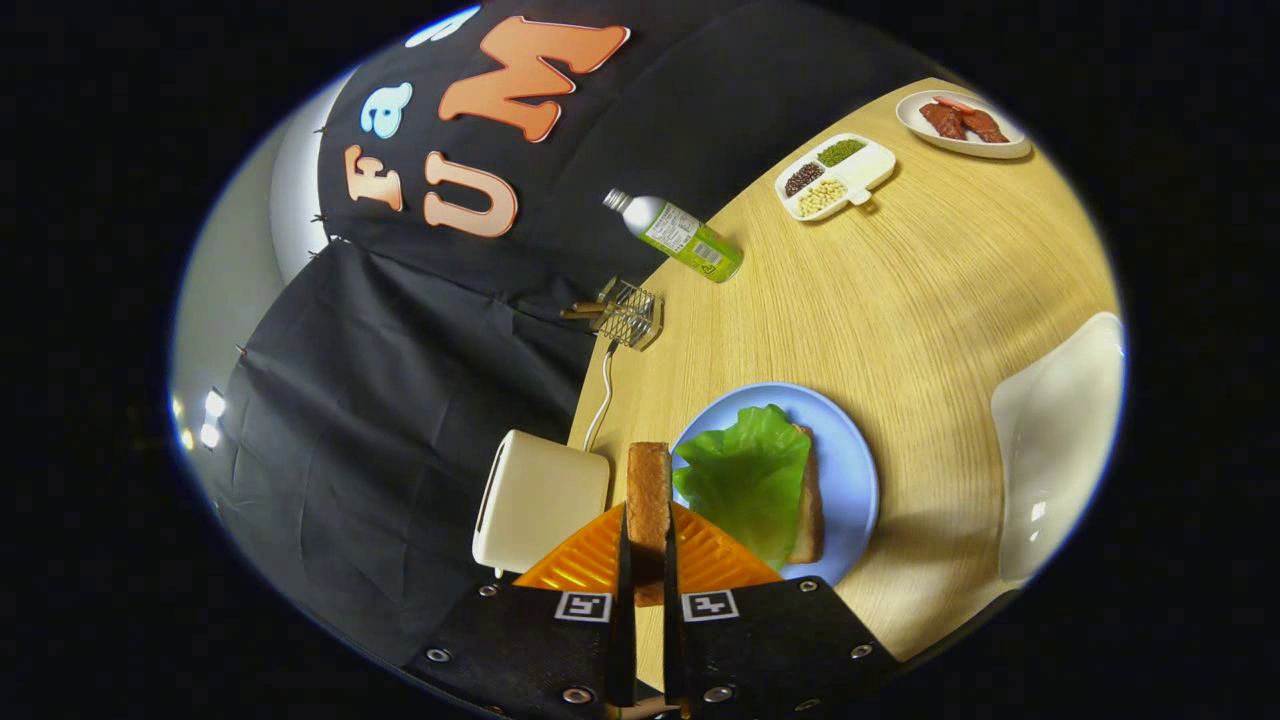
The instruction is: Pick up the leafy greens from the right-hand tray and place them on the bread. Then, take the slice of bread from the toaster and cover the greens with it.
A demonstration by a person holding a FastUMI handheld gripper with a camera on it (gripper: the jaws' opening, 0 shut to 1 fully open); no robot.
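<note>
- Gripper view: gripper (648,545) pinching slice of bread (648,500) edge-on between both fingers, held above table (930,300).
- Just right: leafy greens (745,475) lying on bread (808,500) on blue plate (850,450).
- Just left: toaster (535,500).
- Far right: white tray (1060,440).

Green bottle (678,236) lying, wire rack (630,315); bean dish (834,176), meat plate (963,124)
</note>
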